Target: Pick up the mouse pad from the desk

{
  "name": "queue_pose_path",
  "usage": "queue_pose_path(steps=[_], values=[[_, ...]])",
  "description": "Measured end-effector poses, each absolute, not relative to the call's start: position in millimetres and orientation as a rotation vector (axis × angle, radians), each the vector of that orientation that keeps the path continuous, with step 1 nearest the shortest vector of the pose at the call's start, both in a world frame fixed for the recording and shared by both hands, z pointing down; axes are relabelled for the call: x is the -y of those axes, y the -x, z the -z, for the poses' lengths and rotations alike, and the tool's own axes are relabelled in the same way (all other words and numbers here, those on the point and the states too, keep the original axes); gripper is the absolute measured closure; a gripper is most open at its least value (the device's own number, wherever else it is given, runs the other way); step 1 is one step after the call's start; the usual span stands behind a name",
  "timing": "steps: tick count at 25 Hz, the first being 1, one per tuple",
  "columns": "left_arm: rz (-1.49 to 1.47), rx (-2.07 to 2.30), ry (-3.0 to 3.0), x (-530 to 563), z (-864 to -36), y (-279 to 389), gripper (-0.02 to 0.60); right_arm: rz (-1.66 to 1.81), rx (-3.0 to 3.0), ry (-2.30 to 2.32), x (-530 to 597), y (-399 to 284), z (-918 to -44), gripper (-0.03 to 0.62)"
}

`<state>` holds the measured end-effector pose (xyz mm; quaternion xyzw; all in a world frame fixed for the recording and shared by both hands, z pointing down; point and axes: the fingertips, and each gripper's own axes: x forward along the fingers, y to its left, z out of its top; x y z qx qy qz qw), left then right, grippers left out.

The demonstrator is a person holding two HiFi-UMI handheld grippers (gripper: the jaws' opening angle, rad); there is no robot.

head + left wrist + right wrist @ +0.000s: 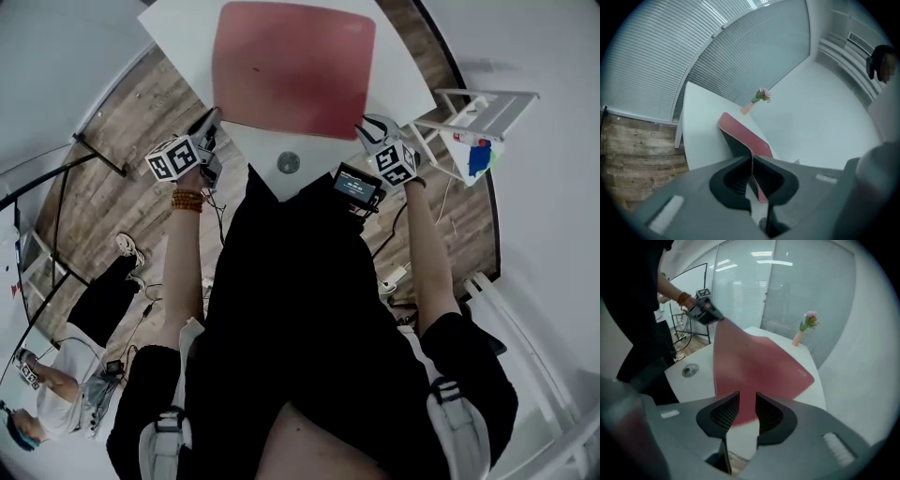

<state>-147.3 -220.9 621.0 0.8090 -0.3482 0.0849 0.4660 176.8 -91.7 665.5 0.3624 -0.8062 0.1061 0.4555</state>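
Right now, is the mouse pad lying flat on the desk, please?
Partly lifted: the left gripper pinches one corner of the mouse pad above the desk.

Red mouse pad (293,66), left corner aloft

I see a vase of pink flowers (798,337) by the blinds (693,56), and someone (66,384) sitting on the wooden floor (141,112) to my left.

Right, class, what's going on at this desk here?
A person works a gripper in each hand over a white desk. The left gripper is shut on the near corner of the red mouse pad and holds that corner raised off the desk. The right gripper is open by the pad's other near corner, gripping nothing.
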Motion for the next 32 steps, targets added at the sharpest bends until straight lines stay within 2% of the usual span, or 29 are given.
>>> queue_pose_path(steps=[6,14,20,24,29,32], values=[[-0.108,0.835,-1.946,231,-582,114,0.569,-0.226,2.061,-0.772,102,-157,-693,0.414],[-0.068,0.842,-2.004,240,-539,93,0.568,-0.122,2.423,-0.704,148,-8,-610,0.375],[0.022,0.826,-1.933,237,-533,91,0.568,-0.149,2.502,-0.751,167,55,-576,0.353],[0.079,0.828,-1.914,239,-530,88,0.569,-0.117,2.361,-0.732,172,59,-612,0.364],[0.057,0.85,-1.935,237,-528,91,0.569,-0.14,2.216,-0.814,184,15,-644,0.439],[0.05,0.877,-1.944,239,-530,96,0.569,-0.123,2.143,-0.851,188,-18,-653,0.431]])
